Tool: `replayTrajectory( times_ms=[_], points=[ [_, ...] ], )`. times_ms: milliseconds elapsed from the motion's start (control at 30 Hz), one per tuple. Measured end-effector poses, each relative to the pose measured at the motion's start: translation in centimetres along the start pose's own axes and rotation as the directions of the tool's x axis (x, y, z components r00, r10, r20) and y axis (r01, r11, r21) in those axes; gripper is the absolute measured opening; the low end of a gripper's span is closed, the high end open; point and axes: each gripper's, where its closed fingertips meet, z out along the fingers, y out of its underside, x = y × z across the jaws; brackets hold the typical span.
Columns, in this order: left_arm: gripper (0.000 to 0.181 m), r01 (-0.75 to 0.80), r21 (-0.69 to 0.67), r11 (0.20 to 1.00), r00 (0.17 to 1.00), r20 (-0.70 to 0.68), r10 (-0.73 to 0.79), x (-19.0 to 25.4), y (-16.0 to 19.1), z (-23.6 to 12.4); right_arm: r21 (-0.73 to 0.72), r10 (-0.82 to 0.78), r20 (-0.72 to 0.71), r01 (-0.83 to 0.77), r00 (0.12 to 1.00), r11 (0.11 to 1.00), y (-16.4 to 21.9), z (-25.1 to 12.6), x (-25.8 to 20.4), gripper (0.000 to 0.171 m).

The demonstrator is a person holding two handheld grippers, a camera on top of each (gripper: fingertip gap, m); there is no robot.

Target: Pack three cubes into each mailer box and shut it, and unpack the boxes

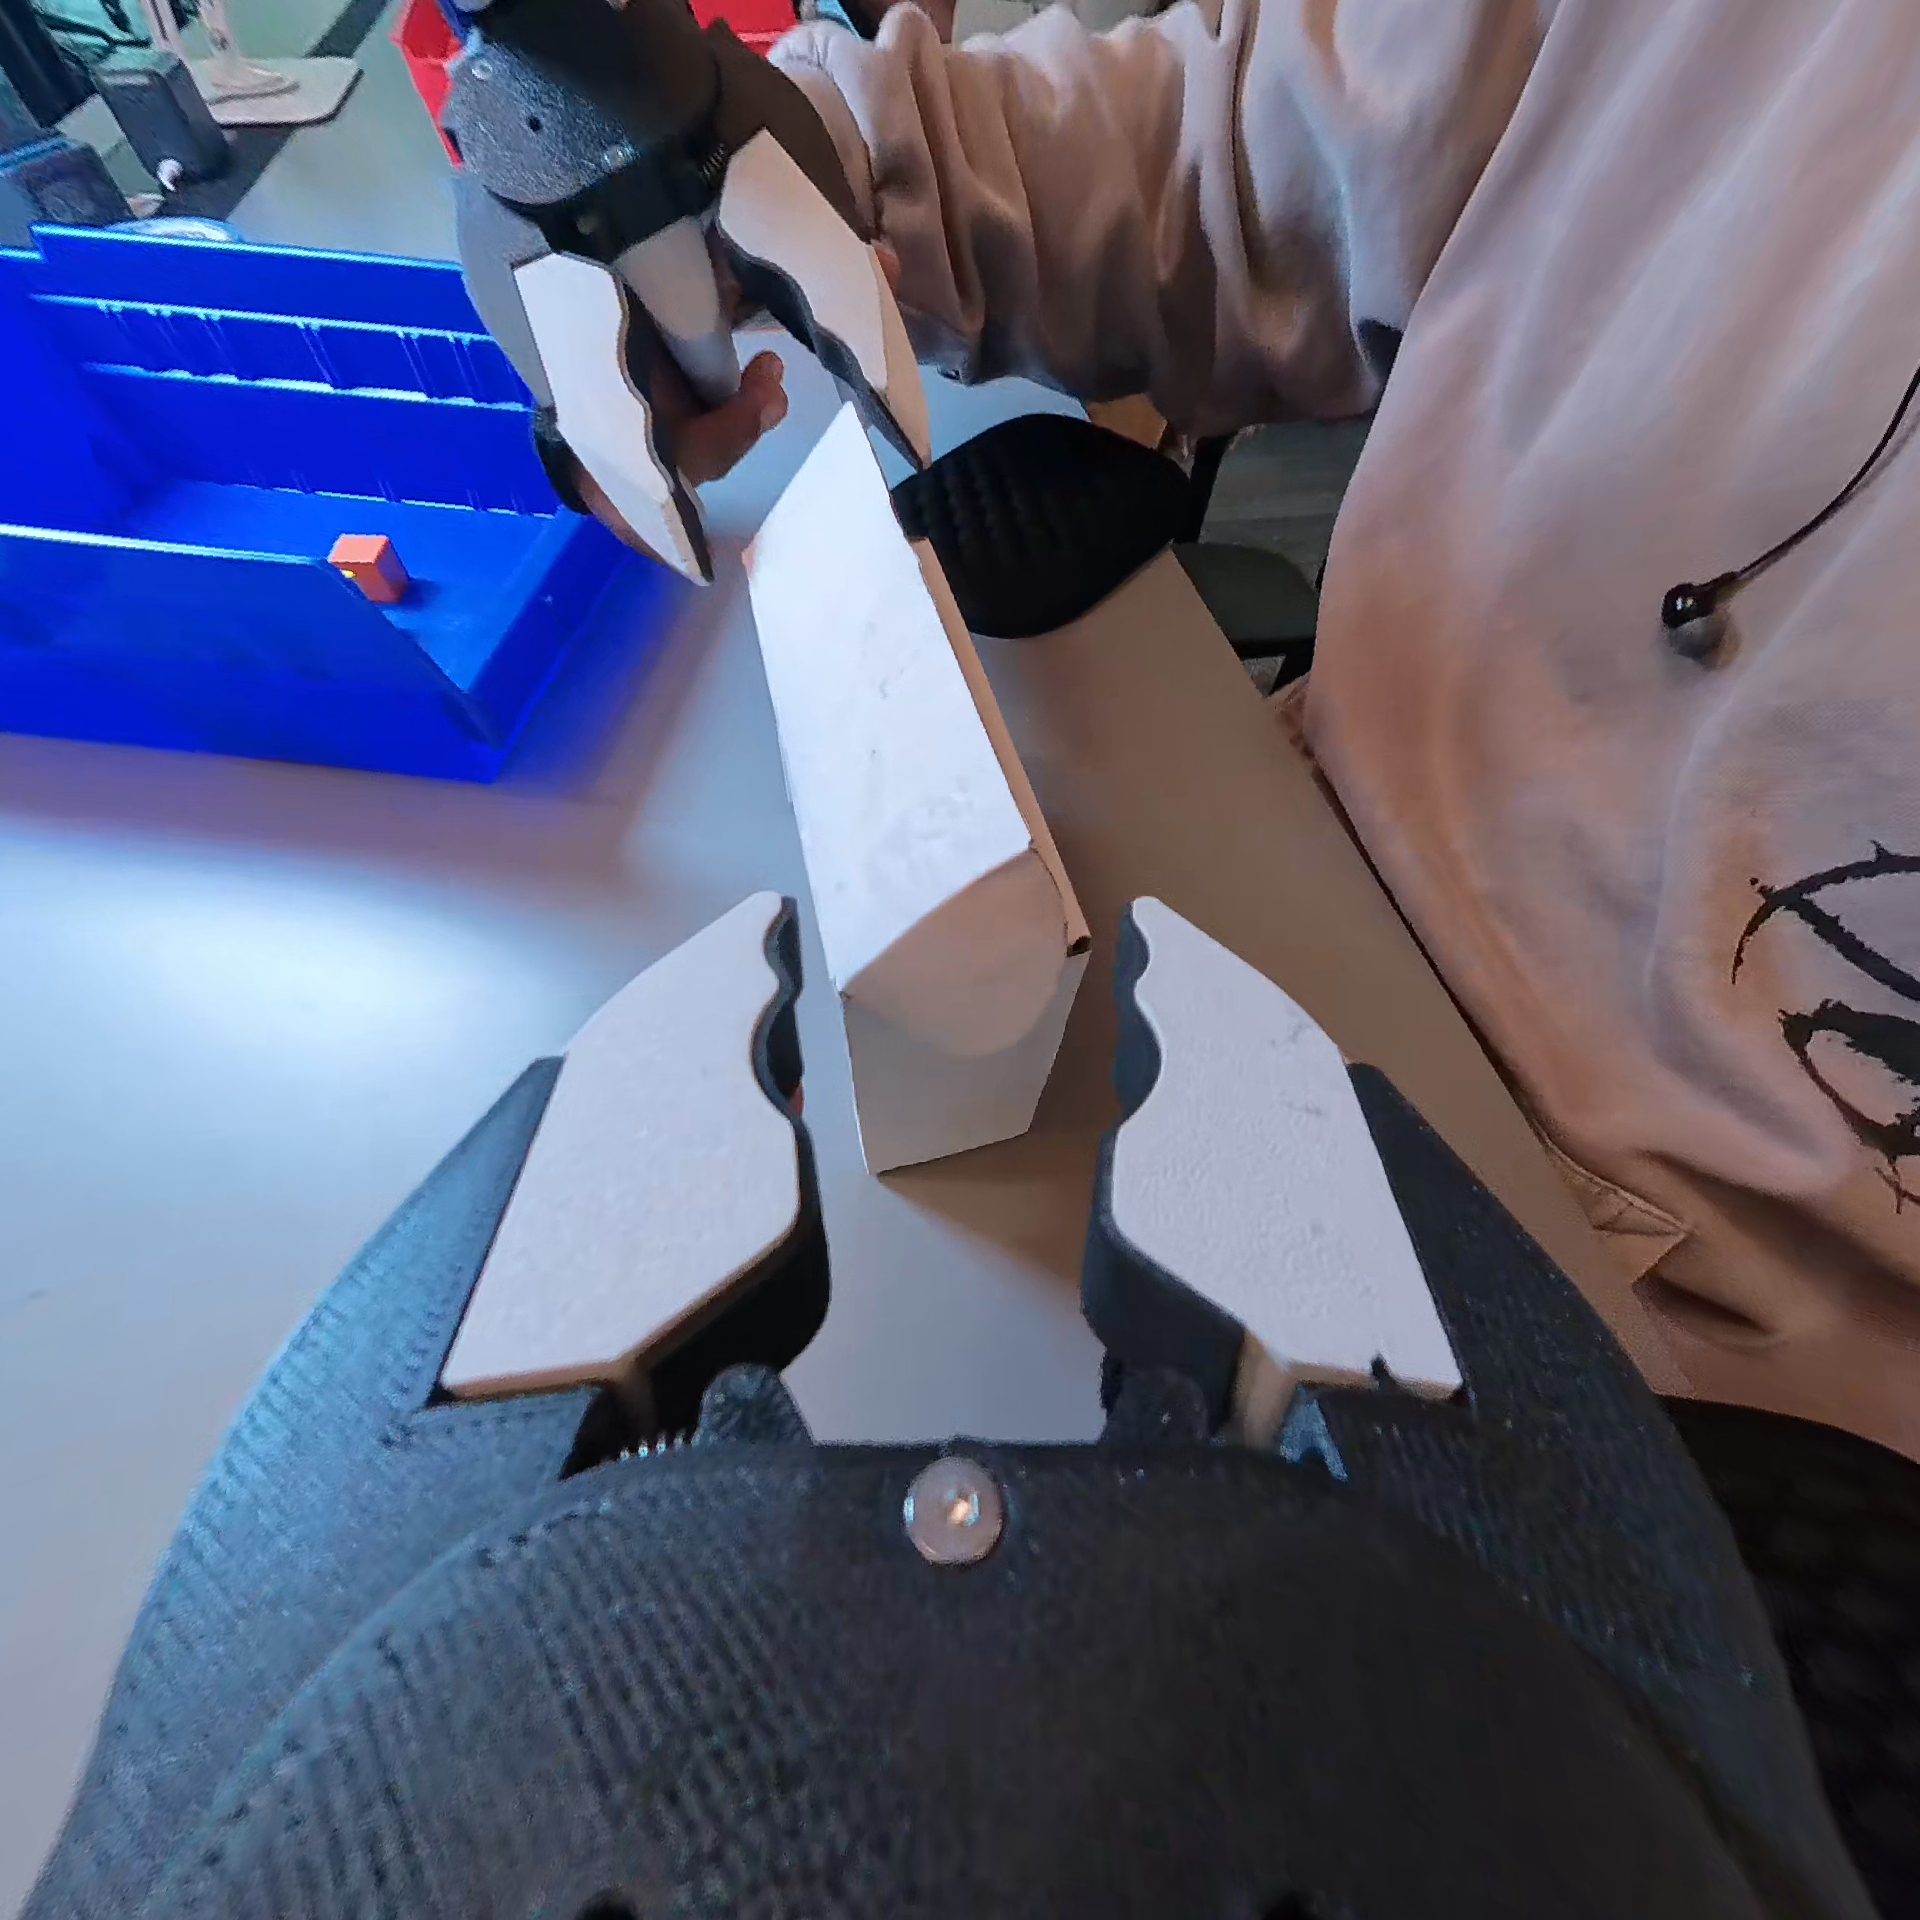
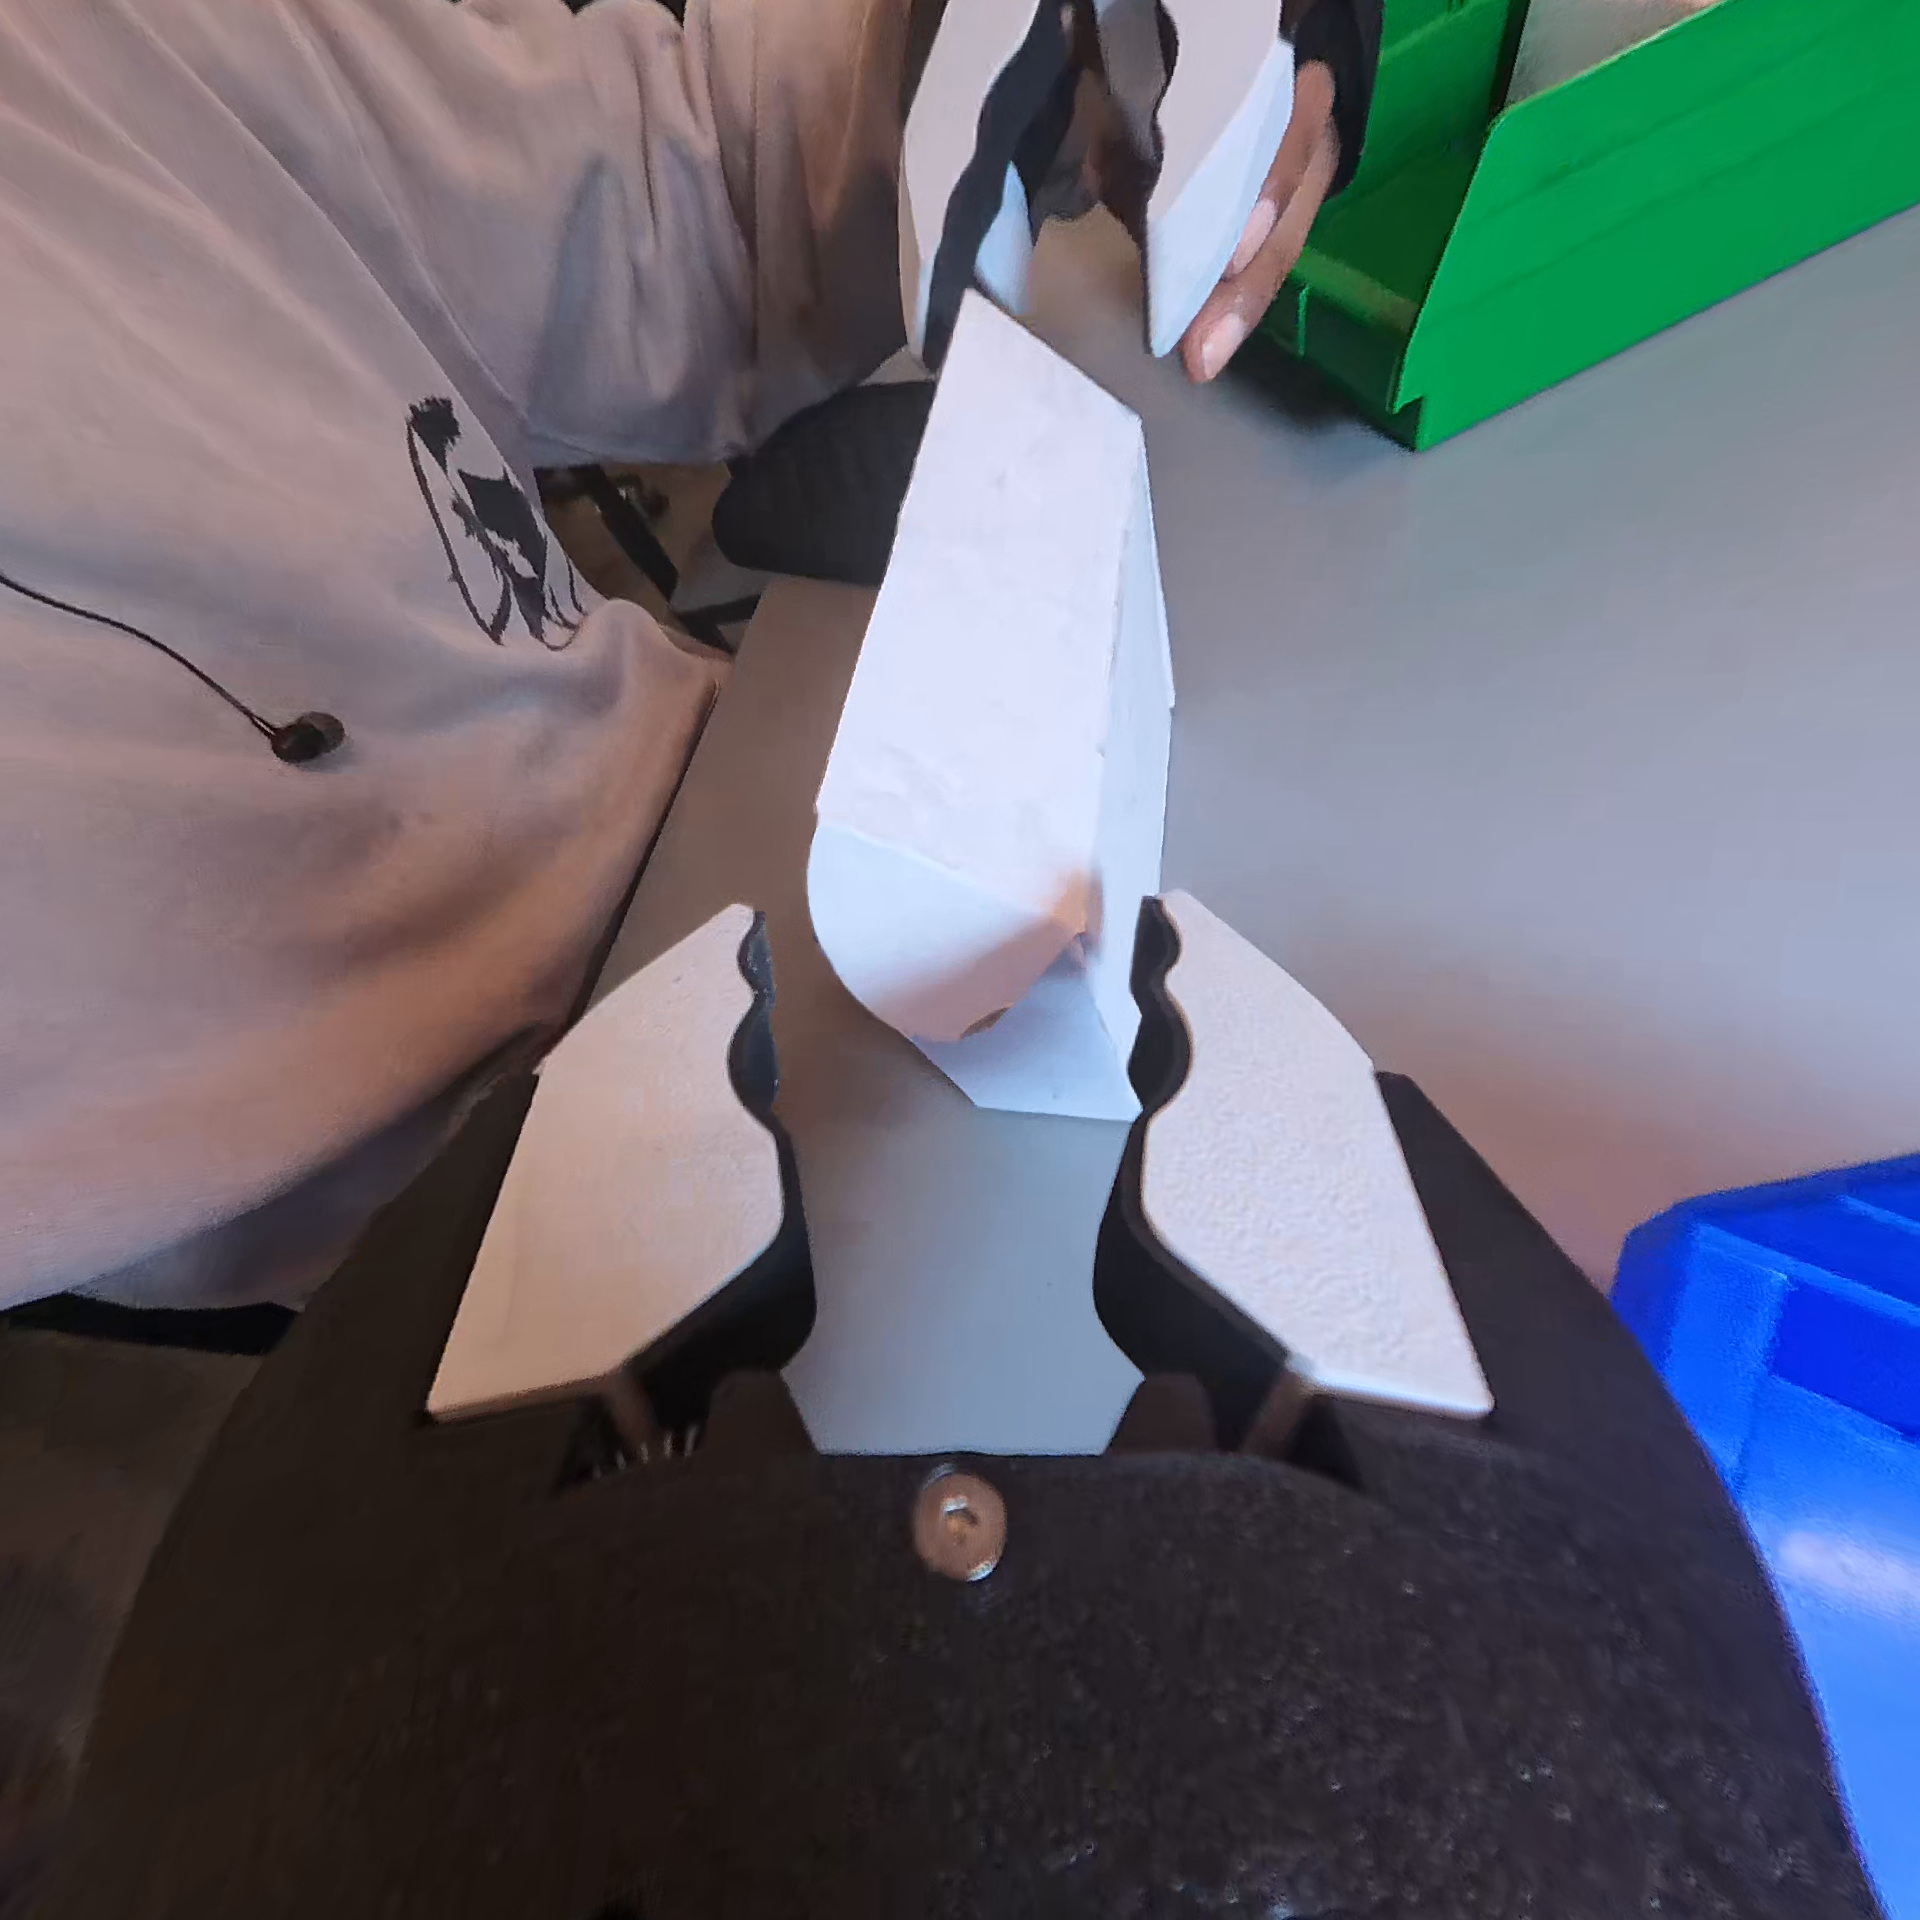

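A white mailer box [image 1: 894, 727] lies on the grey table, its long axis running between my two grippers. A rounded side flap shows at each near end; its inside is hidden. My left gripper [image 1: 958, 920] is open, with the box's near end between its fingertips and gaps on both sides. My right gripper [image 2: 951, 923] is open around the box's [image 2: 997, 644] other end, with its right fingertip [image 2: 1158, 935] at the box's corner. Each gripper shows far off in the other view, the right [image 1: 805, 509] and the left [image 2: 1081, 270]. An orange cube [image 1: 369, 566] sits in the blue bin [image 1: 260, 665].
The blue bin also shows at the right wrist view's lower right [image 2: 1766, 1403]. A green bin [image 2: 1558, 239] stands past the left gripper. A person's pale hoodie [image 1: 1610, 520] and a black chair part [image 1: 1039, 520] are close along the table's edge [image 1: 1299, 831]. About 15 cm separates my left fingertips from my right. My right gripper is the nearer one to the orange cube [image 1: 369, 566]: about 25 cm, against 35 cm.
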Motion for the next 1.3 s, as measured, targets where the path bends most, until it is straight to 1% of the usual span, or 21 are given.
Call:
replayTrajectory(
  times_ms=[67,167,267,500,667,800,1000,1100,1233,1300],
  points=[
    [0.051,-0.017,-0.021,1.000,1.000,0.004,0.018,-0.1,0.2,0.5,-0.026,0.011,0.005,-0.011,1.000,1.000,0.2,0.6,0.0,0.055],
    [0.039,-0.025,-0.040,0.999,1.000,0.008,0.025,0.0,0.3,1.0,-0.007,0.038,0.010,-0.038,0.999,0.999,-0.1,0.9,-0.1,0.053],
    [0.036,-0.023,-0.032,0.999,0.999,0.034,0.024,0.0,0.0,1.2,0.012,0.072,-0.025,-0.072,0.997,0.997,-0.2,1.0,0.2,0.053],
    [0.033,0.014,-0.020,1.000,0.994,0.109,-0.011,-0.5,-0.1,1.1,0.091,0.216,-0.089,-0.208,0.972,0.974,-0.6,1.1,0.3,0.052],
    [0.033,0.032,-0.006,0.999,0.993,0.118,-0.031,-0.2,-0.1,1.2,0.107,0.306,-0.080,-0.297,0.949,0.949,-0.6,1.3,-0.4,0.052],
    [0.032,0.011,-0.011,1.000,0.991,0.137,-0.009,0.1,-0.1,1.4,0.101,0.330,-0.070,-0.322,0.941,0.941,-0.5,1.3,-0.8,0.053],
    [0.032,-0.021,-0.062,0.998,0.984,0.174,0.031,0.7,-0.1,1.7,0.144,0.461,-0.077,-0.447,0.884,0.883,-0.9,1.3,-0.7,0.054],
    [0.032,0.011,-0.053,0.999,0.988,0.156,-0.002,0.8,-0.2,1.6,0.159,0.509,-0.085,-0.492,0.857,0.856,-1.1,1.4,-0.6,0.053],
    [0.032,0.041,-0.056,0.998,0.990,0.138,-0.033,0.7,-0.3,1.5,0.149,0.501,-0.104,-0.485,0.859,0.862,-1.0,1.5,-0.9,0.053],
    [0.031,0.049,-0.055,0.997,0.992,0.123,-0.042,0.8,-0.3,1.4,0.126,0.433,-0.123,-0.419,0.893,0.899,-0.8,1.6,-1.2,0.053]
  ],
)
